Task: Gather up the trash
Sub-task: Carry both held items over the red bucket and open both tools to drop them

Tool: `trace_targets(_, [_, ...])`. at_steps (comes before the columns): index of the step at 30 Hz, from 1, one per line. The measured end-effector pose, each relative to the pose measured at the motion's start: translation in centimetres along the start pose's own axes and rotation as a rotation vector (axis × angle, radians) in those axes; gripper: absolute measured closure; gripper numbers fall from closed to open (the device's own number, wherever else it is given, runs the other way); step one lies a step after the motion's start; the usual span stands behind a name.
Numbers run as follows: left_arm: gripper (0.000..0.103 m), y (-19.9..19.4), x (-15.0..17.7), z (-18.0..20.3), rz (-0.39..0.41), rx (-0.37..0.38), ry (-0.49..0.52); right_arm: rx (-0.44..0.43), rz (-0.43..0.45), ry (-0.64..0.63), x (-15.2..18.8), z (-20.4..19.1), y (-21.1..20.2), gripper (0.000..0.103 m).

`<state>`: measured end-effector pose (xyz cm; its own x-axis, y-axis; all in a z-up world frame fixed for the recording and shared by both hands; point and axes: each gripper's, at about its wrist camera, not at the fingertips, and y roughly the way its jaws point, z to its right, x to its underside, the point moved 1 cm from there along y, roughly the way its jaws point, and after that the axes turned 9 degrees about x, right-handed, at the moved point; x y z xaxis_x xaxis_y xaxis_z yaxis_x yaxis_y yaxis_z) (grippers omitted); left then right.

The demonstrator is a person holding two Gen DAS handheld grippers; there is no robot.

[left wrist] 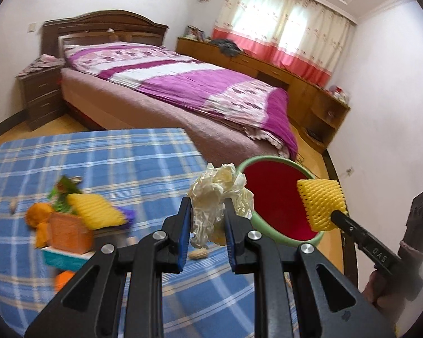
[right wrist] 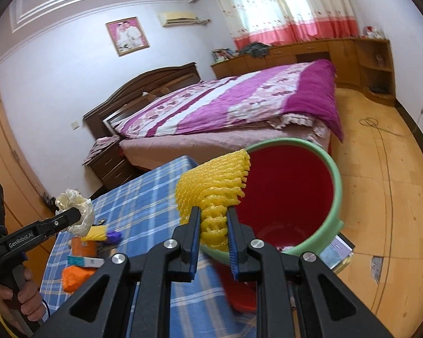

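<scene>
My left gripper is shut on a crumpled cream wrapper, held above the blue checked tablecloth close to the bin's near rim. The red bin with a green rim stands just past the table's right edge. My right gripper is shut on a yellow foam fruit net, which hangs over the near rim of the bin. In the left wrist view that net shows over the bin's right side. The wrapper appears at the left in the right wrist view.
More clutter lies on the table: another yellow foam net, orange peel, an orange packet, a teal-edged box. A bed stands behind the table, with a wooden floor to the right of the bin.
</scene>
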<state>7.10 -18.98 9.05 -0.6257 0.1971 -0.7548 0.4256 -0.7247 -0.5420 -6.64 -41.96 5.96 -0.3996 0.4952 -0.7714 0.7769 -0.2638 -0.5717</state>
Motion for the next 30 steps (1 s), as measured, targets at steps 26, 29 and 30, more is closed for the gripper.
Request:
trace_targets(26, [0.068,14.9,1.1,7.8,-0.191,0.05,0.148,0.137,-0.037,0.1,-0.8,9.1,5.2,0.073])
trace_targets(29, [0.06,14.9,1.2,7.8,-0.182,0.053,0.152,0.137,-0.036,0.098,-0.8,9.2,5.2,0.069])
trace_targets(30, [0.06,14.9,1.2,7.8,-0.178,0.055,0.153,0.135,-0.036,0.097,-0.8,9.2,5.2,0.067])
